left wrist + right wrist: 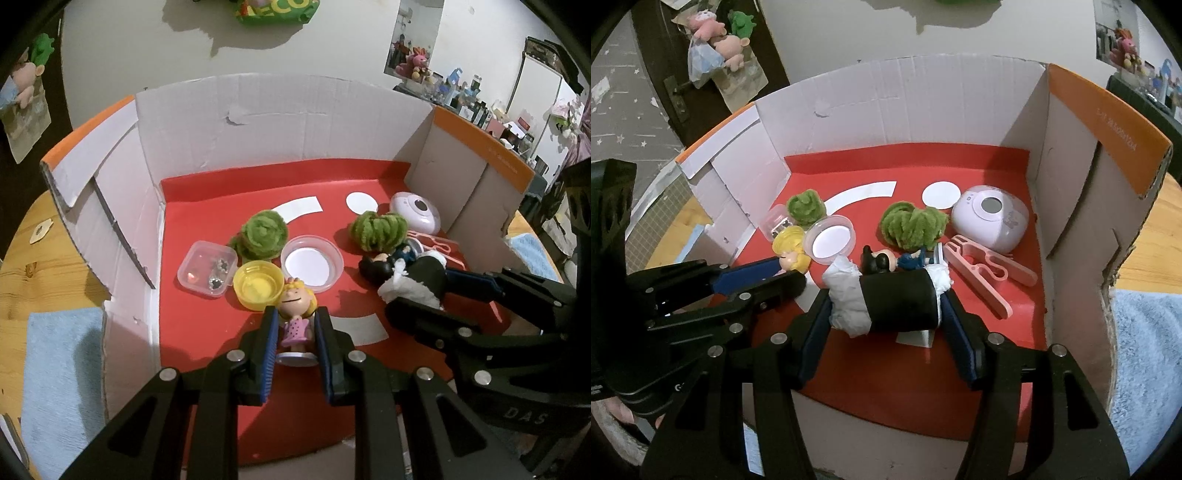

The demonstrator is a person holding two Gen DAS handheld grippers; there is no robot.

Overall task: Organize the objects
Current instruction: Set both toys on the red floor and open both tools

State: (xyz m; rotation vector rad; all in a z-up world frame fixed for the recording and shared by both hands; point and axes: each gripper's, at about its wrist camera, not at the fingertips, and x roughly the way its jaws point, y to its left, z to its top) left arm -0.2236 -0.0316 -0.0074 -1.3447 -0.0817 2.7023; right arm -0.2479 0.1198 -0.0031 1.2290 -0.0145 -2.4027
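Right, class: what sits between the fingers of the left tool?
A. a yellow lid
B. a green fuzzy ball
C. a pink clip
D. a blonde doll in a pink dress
D: in the left wrist view the left tool has its two fingers on either side of the blonde doll, which stands upright on its white base.

blonde pink-dressed figurine [295, 314] upright; black paper-stuffed roll [897, 299] lies sideways.
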